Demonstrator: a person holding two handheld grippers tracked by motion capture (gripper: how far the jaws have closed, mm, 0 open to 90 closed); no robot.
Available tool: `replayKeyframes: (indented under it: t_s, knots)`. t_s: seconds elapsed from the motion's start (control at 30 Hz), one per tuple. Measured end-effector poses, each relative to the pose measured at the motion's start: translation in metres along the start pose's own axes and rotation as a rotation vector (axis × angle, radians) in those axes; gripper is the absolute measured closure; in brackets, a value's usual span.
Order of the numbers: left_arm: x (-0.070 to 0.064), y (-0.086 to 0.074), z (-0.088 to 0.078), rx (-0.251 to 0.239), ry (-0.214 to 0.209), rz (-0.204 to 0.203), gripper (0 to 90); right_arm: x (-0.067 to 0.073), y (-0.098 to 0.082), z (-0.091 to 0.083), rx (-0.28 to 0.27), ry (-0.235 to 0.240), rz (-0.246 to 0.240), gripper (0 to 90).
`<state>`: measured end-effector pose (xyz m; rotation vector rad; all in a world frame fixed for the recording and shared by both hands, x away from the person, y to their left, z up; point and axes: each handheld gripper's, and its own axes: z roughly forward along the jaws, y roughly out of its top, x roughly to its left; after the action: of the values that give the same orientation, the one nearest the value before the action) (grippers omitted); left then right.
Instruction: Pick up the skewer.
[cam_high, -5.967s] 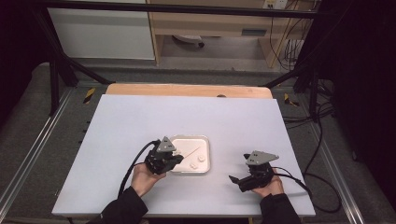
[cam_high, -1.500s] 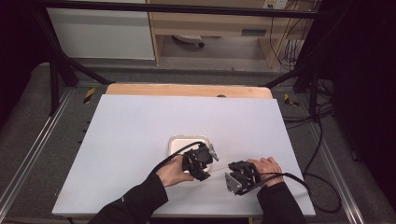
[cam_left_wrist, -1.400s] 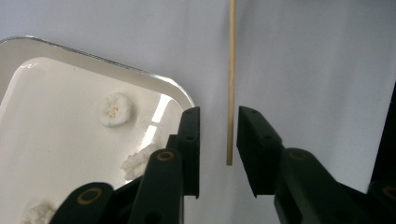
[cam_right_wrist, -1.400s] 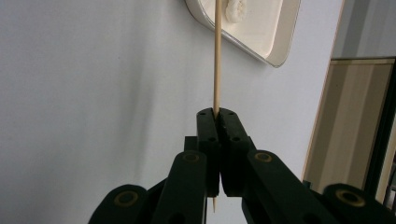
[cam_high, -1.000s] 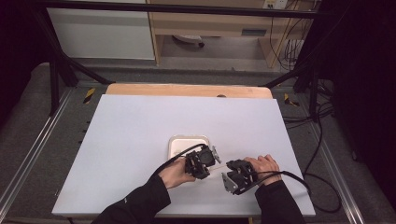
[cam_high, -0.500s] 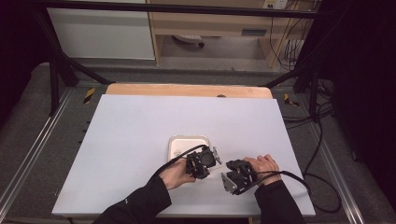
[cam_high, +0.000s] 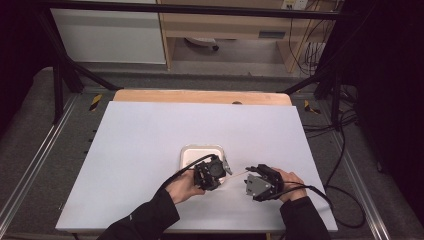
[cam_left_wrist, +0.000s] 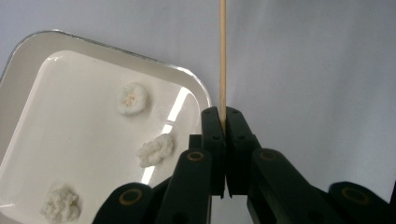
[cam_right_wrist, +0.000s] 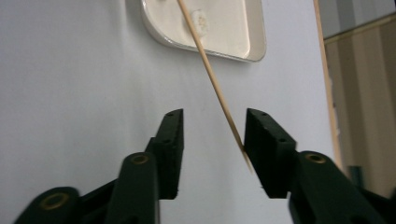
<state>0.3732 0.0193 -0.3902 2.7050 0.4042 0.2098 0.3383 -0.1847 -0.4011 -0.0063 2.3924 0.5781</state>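
I see the white table (cam_high: 150, 150) taking up the middle of the high view, its wooden edge (cam_high: 200, 96) along the top side. Just below the centre sits the white tray (cam_high: 192, 152), and in the left gripper view it lies in the left half of the frame with three pale lumps of food (cam_left_wrist: 155, 150) spread across its floor. My left gripper (cam_high: 216, 172) is at the tray's lower right corner in the high view, and my right gripper (cam_high: 255, 182) is just to the right of it, lower in the frame, both near the table's bottom edge. Between them runs the thin wooden skewer (cam_high: 239, 173). In the left gripper view my left jaws are pressed together on the skewer (cam_left_wrist: 222, 60), which rises straight to the top edge of the frame beside the tray's right rim. In the right gripper view my right jaws stand apart, having just been opening; the skewer (cam_right_wrist: 210, 79) slants down from the tray at the top of the frame and passes between them, its lower end lying against the inner face of the right-hand jaw.
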Motion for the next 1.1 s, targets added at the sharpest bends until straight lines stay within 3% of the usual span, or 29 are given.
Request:
replayKeyframes:
  t_s: [0.07,0.27,0.53,0.73,0.9,1.1]
  knots:
    - [0.000,-0.003,-0.002,-0.007,0.005,-0.001,88.2,-0.003,-0.006,-0.002,-0.021,0.014,0.087,46.5]
    - [0.007,-0.019,-0.008,-0.020,0.027,-0.050,88.2,-0.007,-0.020,-0.007,-0.068,0.045,0.275,33.0]
    - [0.015,-0.048,-0.019,-0.071,0.033,-0.118,88.2,-0.010,-0.030,-0.006,-0.101,0.050,0.463,16.0]
    - [0.018,-0.070,-0.028,-0.119,0.054,-0.160,88.1,-0.012,-0.036,-0.001,-0.124,0.054,0.627,8.7]
    - [0.020,-0.088,-0.036,-0.180,0.071,-0.204,88.1,-0.013,-0.038,0.004,-0.121,0.106,0.692,6.3]
    - [0.018,-0.112,-0.043,-0.256,0.086,-0.260,88.1,-0.011,-0.035,0.007,-0.148,0.109,0.727,6.3]
